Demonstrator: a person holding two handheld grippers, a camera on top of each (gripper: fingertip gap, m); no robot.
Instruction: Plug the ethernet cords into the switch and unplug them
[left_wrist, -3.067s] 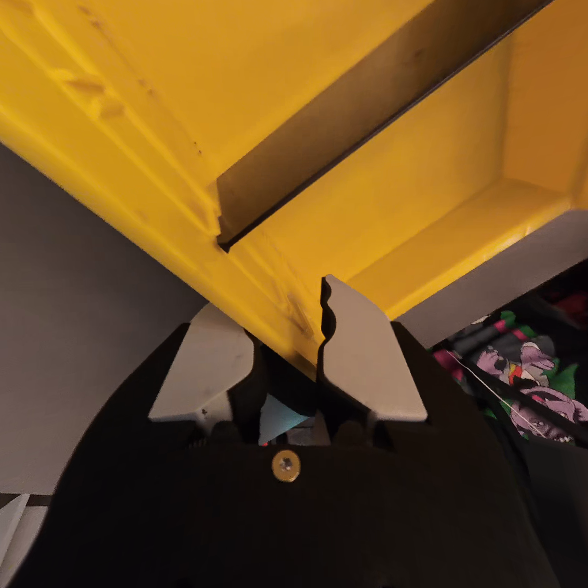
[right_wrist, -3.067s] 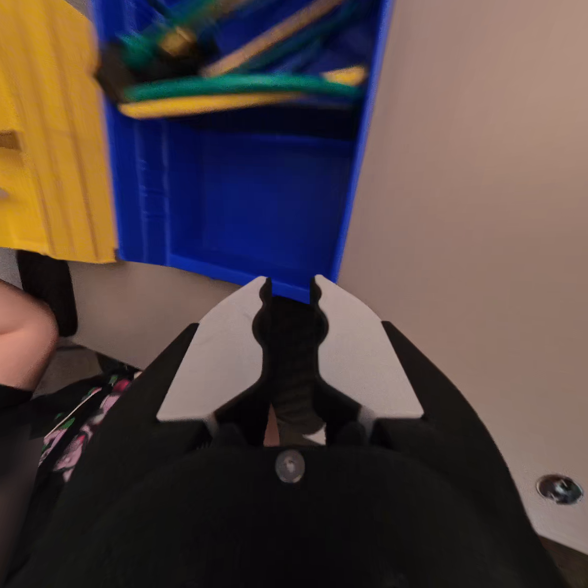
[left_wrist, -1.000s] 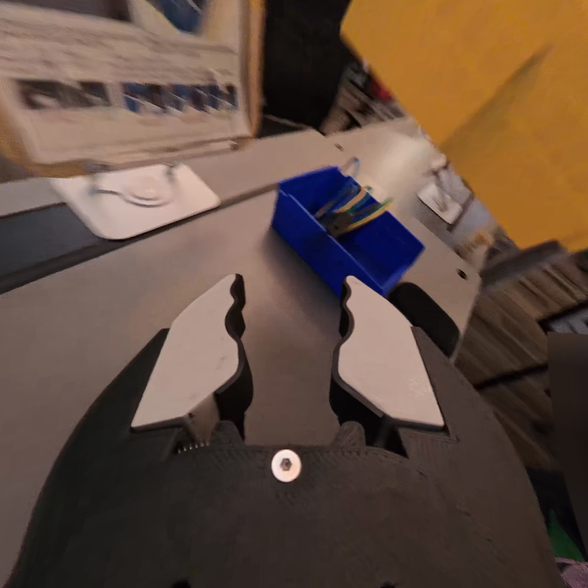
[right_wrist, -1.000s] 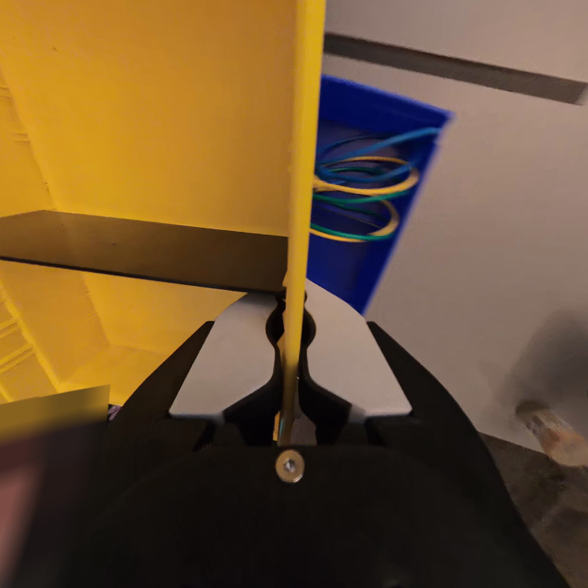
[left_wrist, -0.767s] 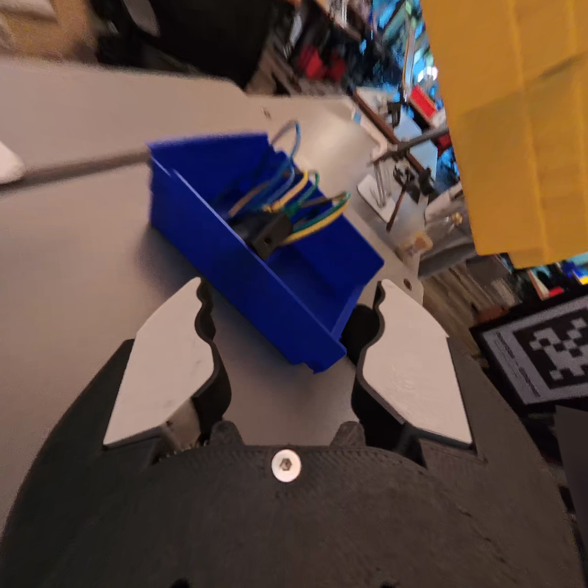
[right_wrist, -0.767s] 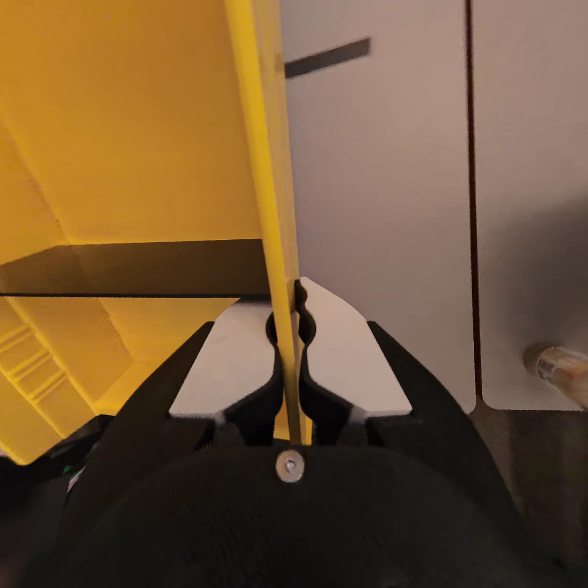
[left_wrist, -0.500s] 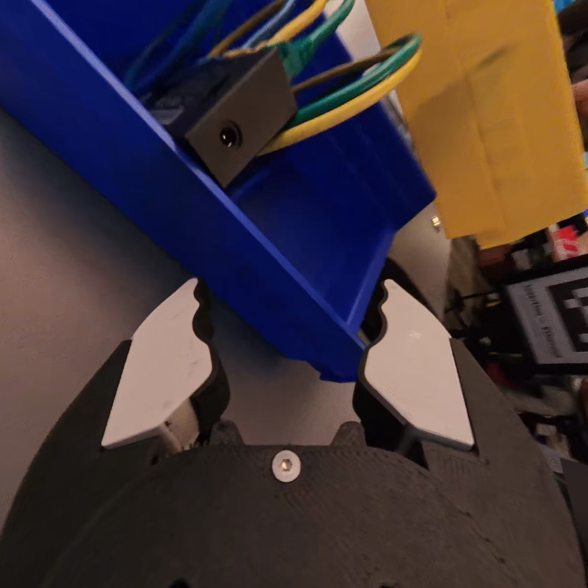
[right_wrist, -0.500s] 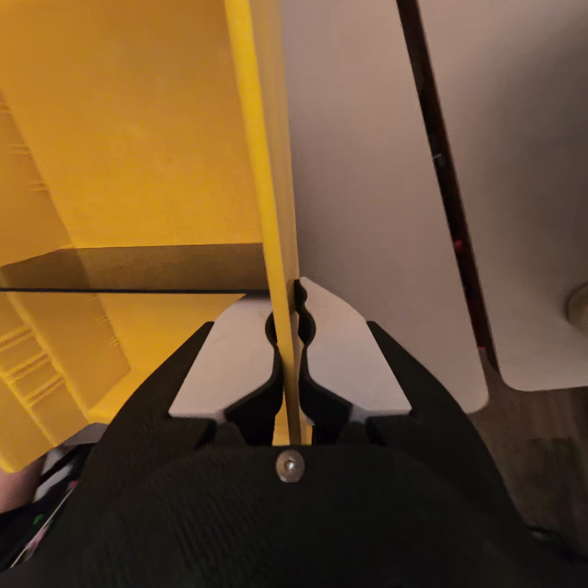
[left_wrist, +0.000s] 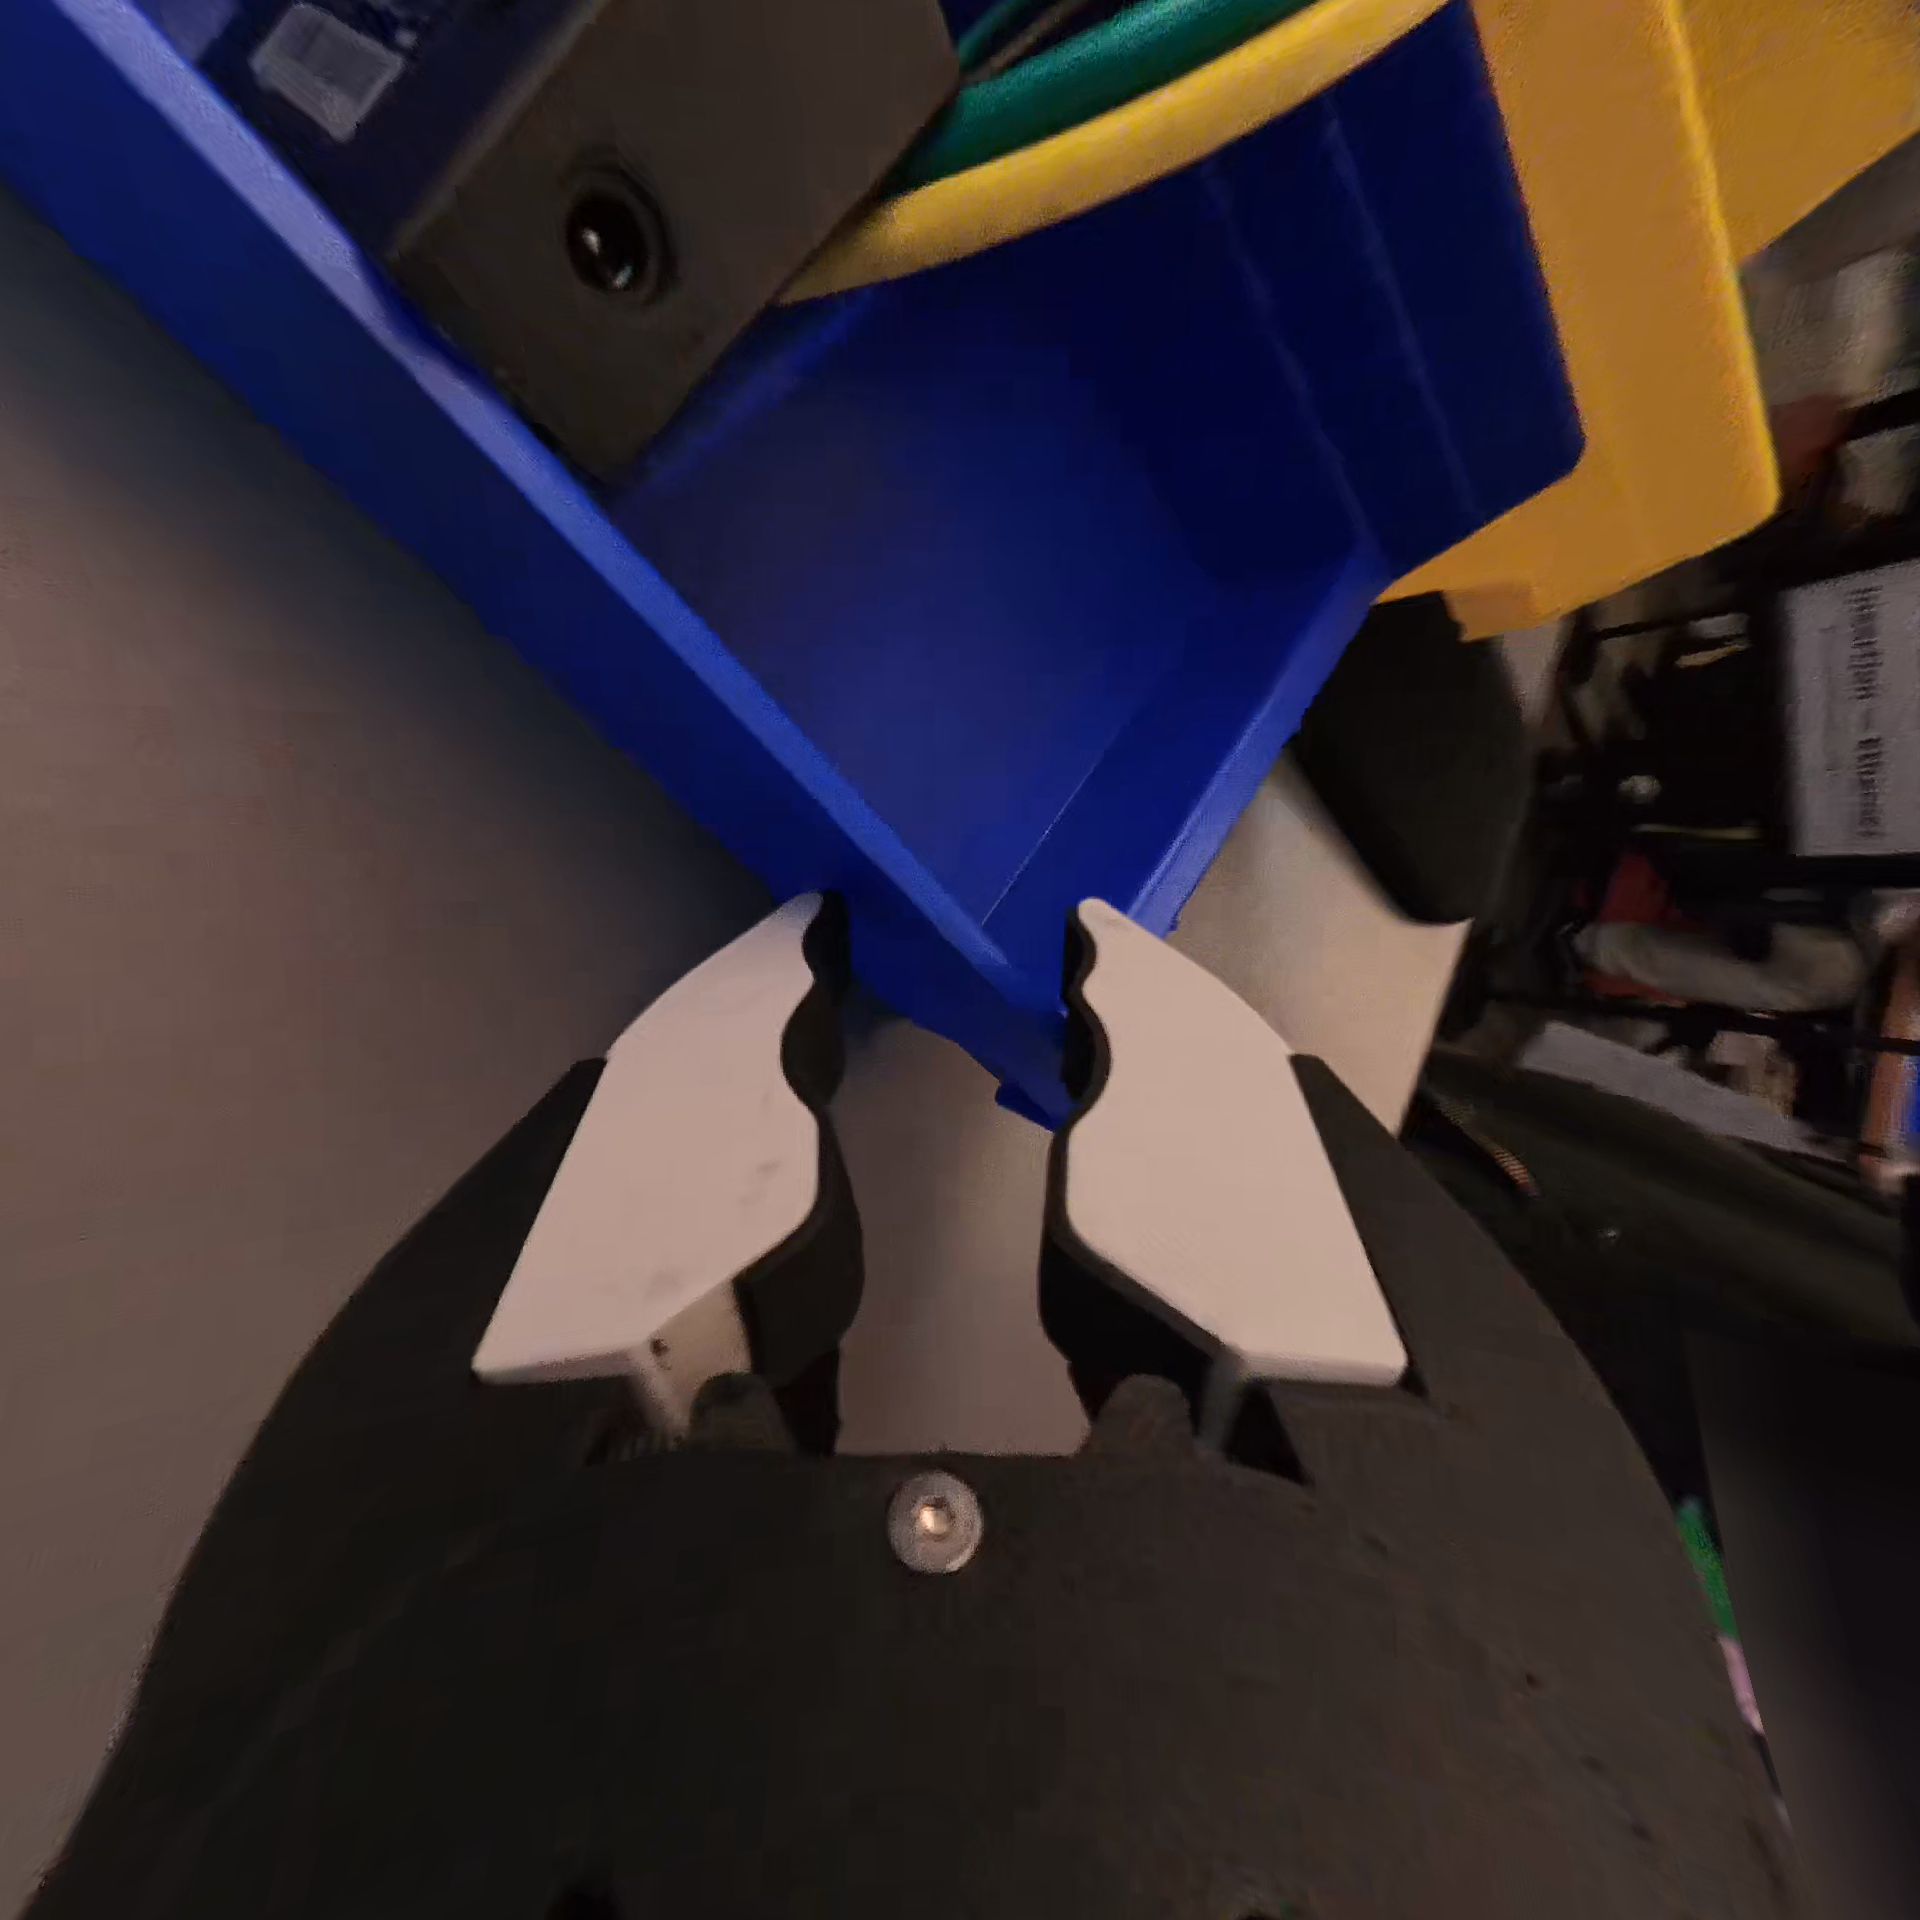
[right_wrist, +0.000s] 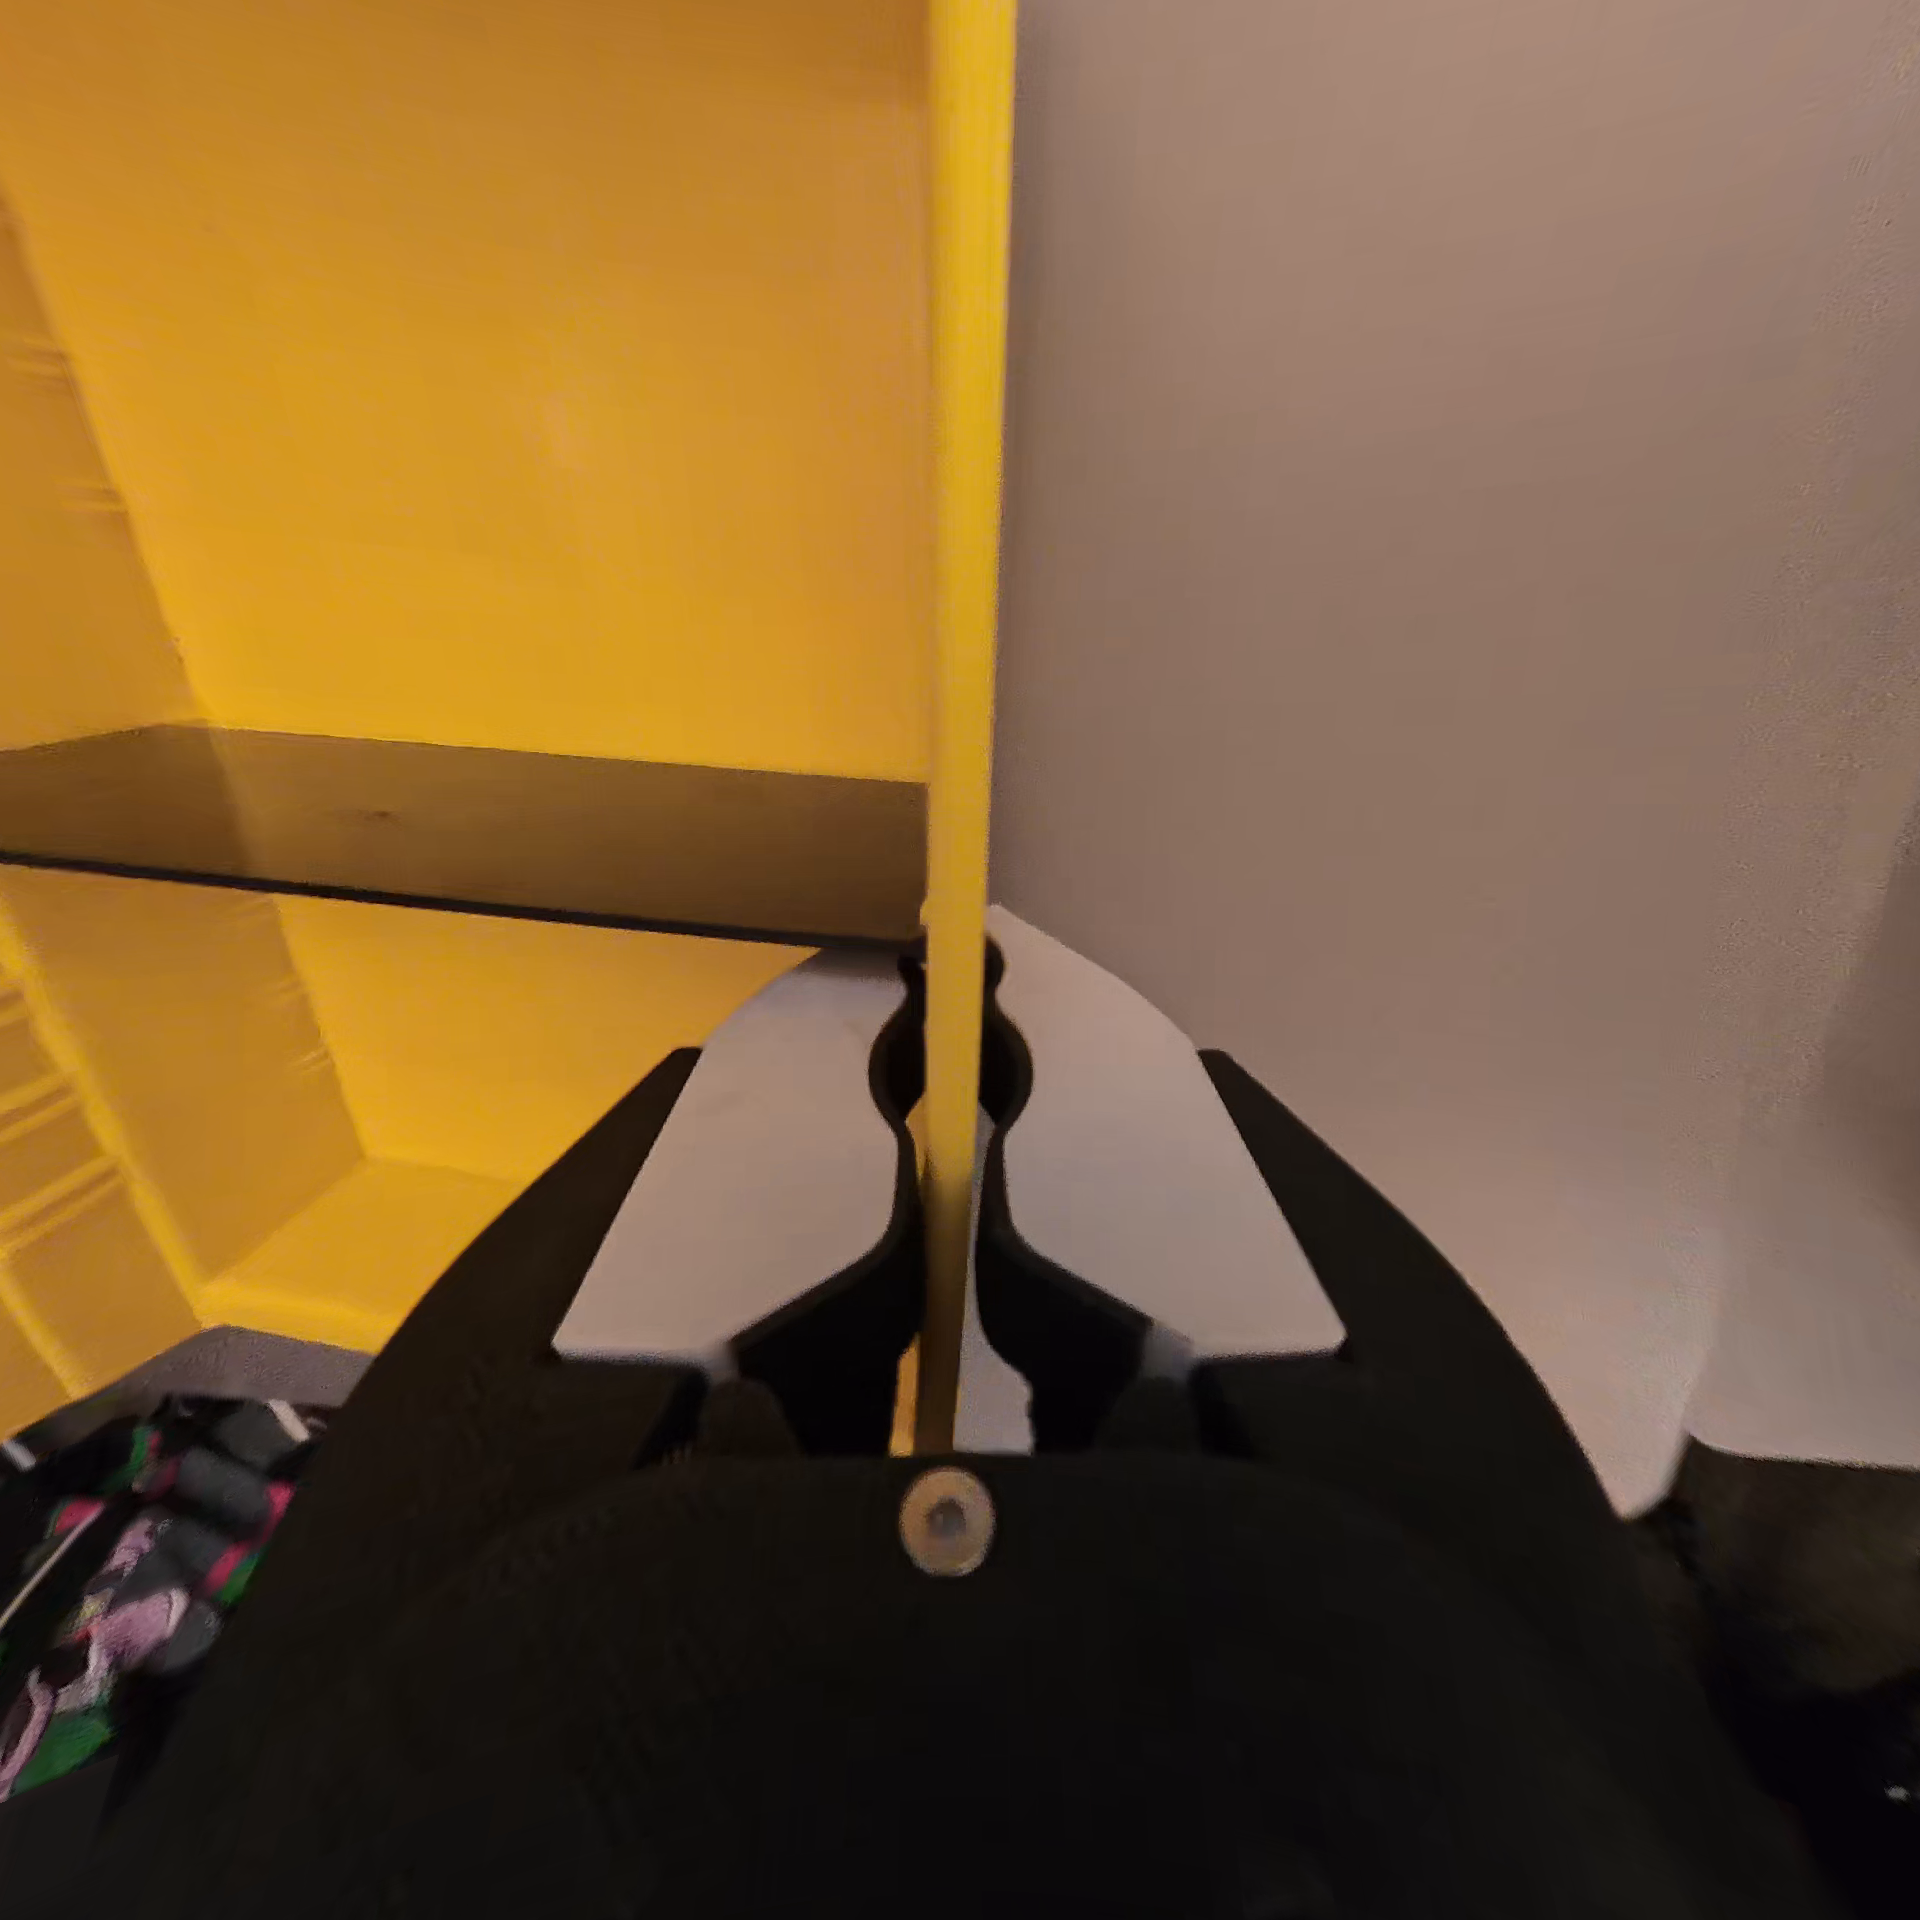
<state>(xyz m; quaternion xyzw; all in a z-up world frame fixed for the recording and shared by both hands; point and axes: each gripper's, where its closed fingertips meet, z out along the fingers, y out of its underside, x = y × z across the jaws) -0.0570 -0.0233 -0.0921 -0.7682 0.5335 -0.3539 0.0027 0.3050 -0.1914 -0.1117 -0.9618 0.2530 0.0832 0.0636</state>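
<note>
Left wrist view shows what the other view does not: the blue bin (left_wrist: 1039, 582) on the grey table (left_wrist: 260, 831), with the switch (left_wrist: 665, 208) inside it. The switch is a black box that leans on the bin's long wall, with a round socket on the face toward the camera. Green and yellow cords (left_wrist: 1091, 135) curve out from behind it, in the far part of the bin. Whether any cord is plugged in cannot be told. The left gripper (left_wrist: 945, 925) has its jaws apart, one on each side of the bin's near corner. The right finger (left_wrist: 1195, 1122) touches the corner's outer edge, while the left one stands just beside the long wall. Behind the bin hangs part of the yellow bin (left_wrist: 1621, 312), close to the blue bin's far wall. The table's edge is just right of the gripper, with dark, blurred clutter beyond it.

Right wrist view shows neither switch nor cords. The right gripper (right_wrist: 951, 956) is clamped on the thin side wall of the yellow bin, which has a dark divider (right_wrist: 457, 821) across its inside. To the right of that wall the table is bare up to its rounded corner at the lower right.
</note>
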